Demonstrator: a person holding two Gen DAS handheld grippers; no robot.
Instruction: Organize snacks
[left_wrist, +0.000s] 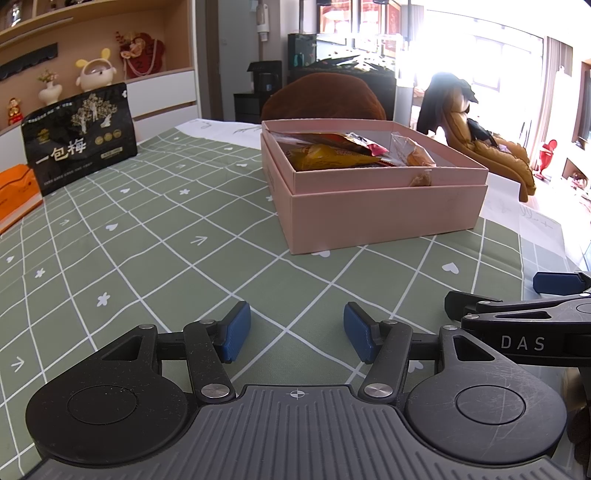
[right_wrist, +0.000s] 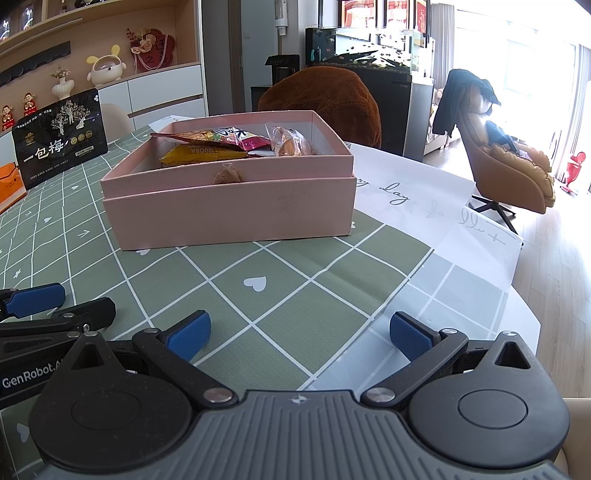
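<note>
A pink box stands on the green checked tablecloth, with snack packets inside: a yellow packet, a red one and clear-wrapped pastries. It also shows in the right wrist view with the snack packets. A black plum pouch stands upright at the far left, also in the right wrist view. My left gripper is open and empty, low over the cloth, short of the box. My right gripper is open and empty beside it.
An orange packet lies left of the black pouch. White lettered paper lies under the box's right side near the table edge. A brown chair back stands behind the table, an orange armchair to the right.
</note>
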